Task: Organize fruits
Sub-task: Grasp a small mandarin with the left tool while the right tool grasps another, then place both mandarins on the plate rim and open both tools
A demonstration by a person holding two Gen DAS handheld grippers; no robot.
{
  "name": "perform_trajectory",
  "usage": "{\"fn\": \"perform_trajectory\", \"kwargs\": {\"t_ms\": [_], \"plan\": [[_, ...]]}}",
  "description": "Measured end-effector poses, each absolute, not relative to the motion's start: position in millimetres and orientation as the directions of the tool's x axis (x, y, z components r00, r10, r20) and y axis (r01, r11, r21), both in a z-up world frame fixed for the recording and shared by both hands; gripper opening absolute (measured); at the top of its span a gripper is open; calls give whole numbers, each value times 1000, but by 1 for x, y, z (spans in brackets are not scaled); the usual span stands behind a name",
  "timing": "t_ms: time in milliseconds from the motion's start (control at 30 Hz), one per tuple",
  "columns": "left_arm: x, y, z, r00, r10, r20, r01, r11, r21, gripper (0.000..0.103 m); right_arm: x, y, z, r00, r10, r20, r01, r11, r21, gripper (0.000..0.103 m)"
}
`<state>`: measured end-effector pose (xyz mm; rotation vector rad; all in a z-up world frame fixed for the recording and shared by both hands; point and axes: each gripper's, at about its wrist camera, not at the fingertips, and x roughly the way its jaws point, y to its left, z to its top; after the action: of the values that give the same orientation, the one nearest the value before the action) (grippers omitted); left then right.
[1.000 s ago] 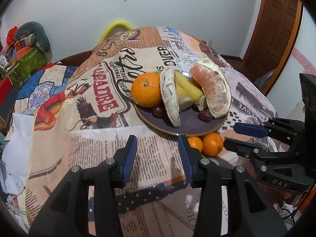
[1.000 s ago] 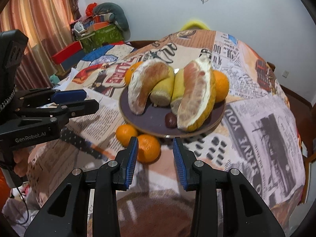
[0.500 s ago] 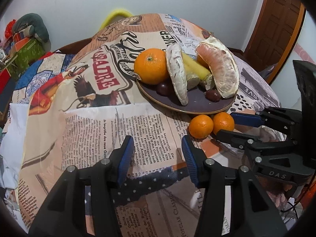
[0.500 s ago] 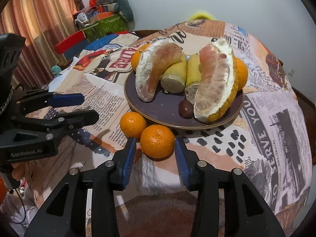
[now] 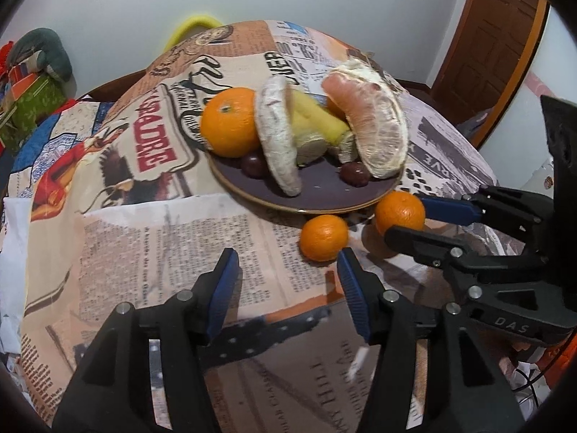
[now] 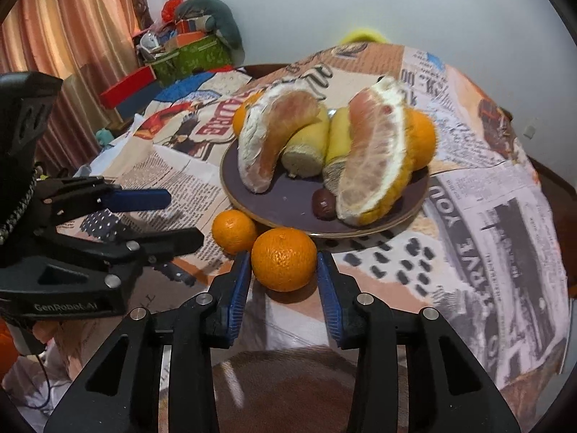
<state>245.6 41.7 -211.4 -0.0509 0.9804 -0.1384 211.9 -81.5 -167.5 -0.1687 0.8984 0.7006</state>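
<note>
A dark purple plate (image 5: 317, 195) (image 6: 288, 202) holds two pomelo wedges (image 5: 375, 122) (image 6: 375, 158), banana pieces (image 5: 317, 126), a large orange (image 5: 229, 126) and dark round fruits (image 5: 355, 172). Two small mandarins lie on the cloth before the plate. My right gripper (image 6: 284, 270) is open, its jaws on either side of the nearer mandarin (image 6: 284, 258) (image 5: 400, 213). My left gripper (image 5: 288, 270) is open and empty; the other mandarin (image 5: 324, 237) (image 6: 233, 230) lies just beyond its right fingertip.
The table is draped in a newspaper-print cloth (image 5: 162, 238). Boxes and a stuffed toy (image 6: 202, 32) are piled at the back left by curtains. A wooden door (image 5: 497, 36) stands at the right. A yellow chair back (image 5: 196, 25) shows behind the table.
Both grippers have moved forward toward the mandarins. The right gripper's jaws now flank the nearer mandarin. Both stay open.
</note>
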Motion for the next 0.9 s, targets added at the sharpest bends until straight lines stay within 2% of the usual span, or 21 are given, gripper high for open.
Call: {"fn": "perform_trajectory", "kwargs": {"t_ms": [367,400,467,500,533,900], "plan": [[265,16,-229,519,-153,-841,116,987,-108,55,215,-108,-156,464,482,-744,-588,795,148,34],[266,16,-229,521,-155,-839,114,987,-112,54,215,-109,-155,466,481,-743,-586,796,148,34],[269,17,-231,515,-174,-840,115,984,-133,45,217,-111,-155,469,481,-741,-583,799,150,34],[270,17,-232,512,-180,-840,114,983,-142,36,217,-112,-154,469,482,-740,-582,799,152,34],[271,18,-232,513,-179,-839,106,984,-145,33,217,-113,-154,470,484,-739,-582,799,153,34],[264,32,-208,562,-202,-802,96,979,-180,33,216,-108,-152,469,498,-729,-595,788,155,34]]}}
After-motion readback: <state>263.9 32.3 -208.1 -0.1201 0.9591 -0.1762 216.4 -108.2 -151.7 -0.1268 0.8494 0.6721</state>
